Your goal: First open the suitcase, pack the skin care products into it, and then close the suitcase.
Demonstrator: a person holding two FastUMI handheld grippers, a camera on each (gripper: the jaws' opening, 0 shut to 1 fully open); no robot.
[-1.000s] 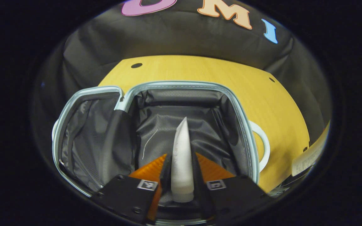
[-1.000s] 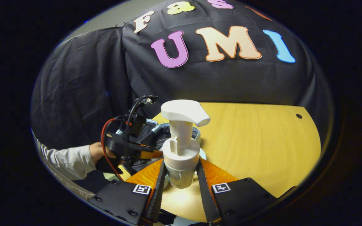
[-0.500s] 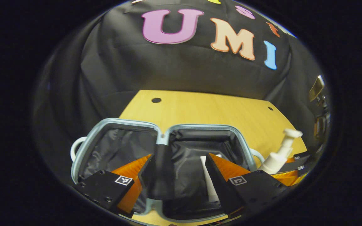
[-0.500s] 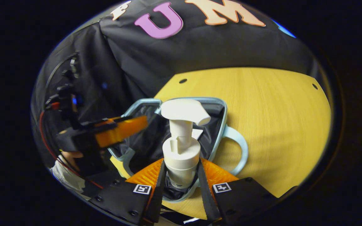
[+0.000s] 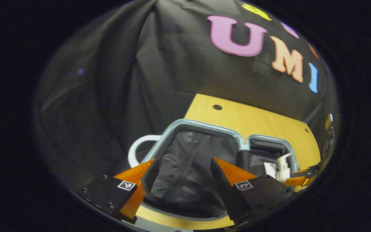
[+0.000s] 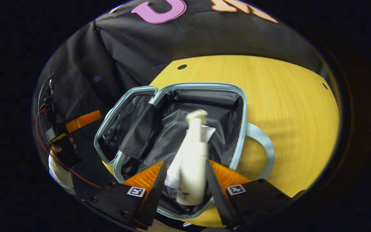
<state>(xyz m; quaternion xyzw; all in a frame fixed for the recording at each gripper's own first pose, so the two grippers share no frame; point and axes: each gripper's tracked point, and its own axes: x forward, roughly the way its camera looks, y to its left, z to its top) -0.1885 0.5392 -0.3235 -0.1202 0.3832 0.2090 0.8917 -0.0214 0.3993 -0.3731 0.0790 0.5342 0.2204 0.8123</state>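
The right gripper, fingers apart, is hovering over the pump bottle lying in the open suitcase, while the left gripper is spread wide, gripping nothing.

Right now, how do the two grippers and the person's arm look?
Each gripper, left gripper and right gripper, has black blocks bearing small square black-and-white markers. A red cable and black wires run along the left one, held by a hand with a light sleeve.

Rig appearance, both handheld grippers.
Each gripper had black finger blocks with small screws and a square black-and-white marker tag; seen from the right gripper view, the left unit carried red and black cables, with a light sleeve below.
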